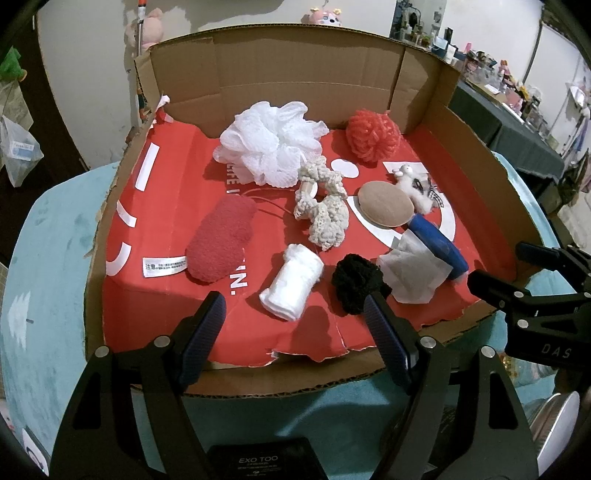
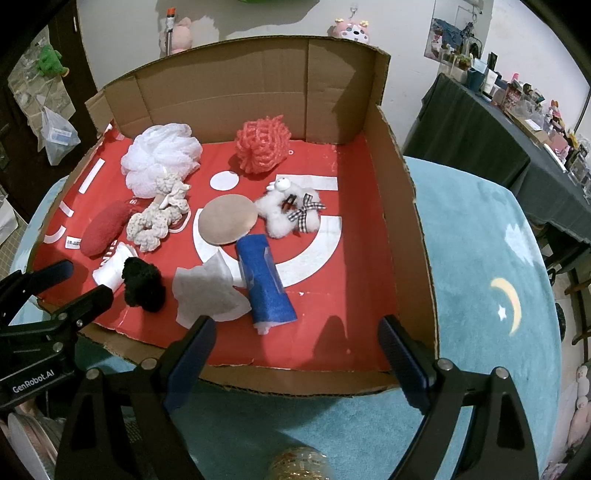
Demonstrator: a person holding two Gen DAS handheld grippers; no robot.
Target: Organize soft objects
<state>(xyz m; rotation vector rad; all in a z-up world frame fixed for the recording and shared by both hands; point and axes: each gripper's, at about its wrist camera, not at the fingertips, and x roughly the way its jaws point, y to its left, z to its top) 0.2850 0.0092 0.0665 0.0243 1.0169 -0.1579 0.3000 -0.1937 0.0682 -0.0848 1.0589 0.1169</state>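
A cardboard box [image 1: 280, 70] [image 2: 406, 206] with a red floor holds several soft things. I see a white mesh puff [image 1: 271, 142] [image 2: 159, 157], a coral puff [image 1: 373, 134] [image 2: 263, 144], a cream crochet piece [image 1: 325, 206] [image 2: 157, 216], a red fuzzy pad [image 1: 221, 238] [image 2: 103, 230], a white roll [image 1: 293, 286], a black knit ball [image 1: 356, 282] [image 2: 144, 284], a tan pad [image 1: 386, 203] [image 2: 227, 219], a blue roll [image 1: 439, 242] [image 2: 266, 284], a white tissue [image 2: 208, 293] and a white plush [image 2: 291, 212]. My left gripper [image 1: 295, 314] and right gripper [image 2: 297, 334] hover open over the box's near edge, holding nothing.
The box sits on a teal cloth [image 2: 480, 258] printed with a moon. A dark table [image 2: 491, 140] crowded with small items stands at the right. Plush toys [image 2: 352, 31] hang on the back wall. A plastic bag [image 1: 18, 153] hangs at the left.
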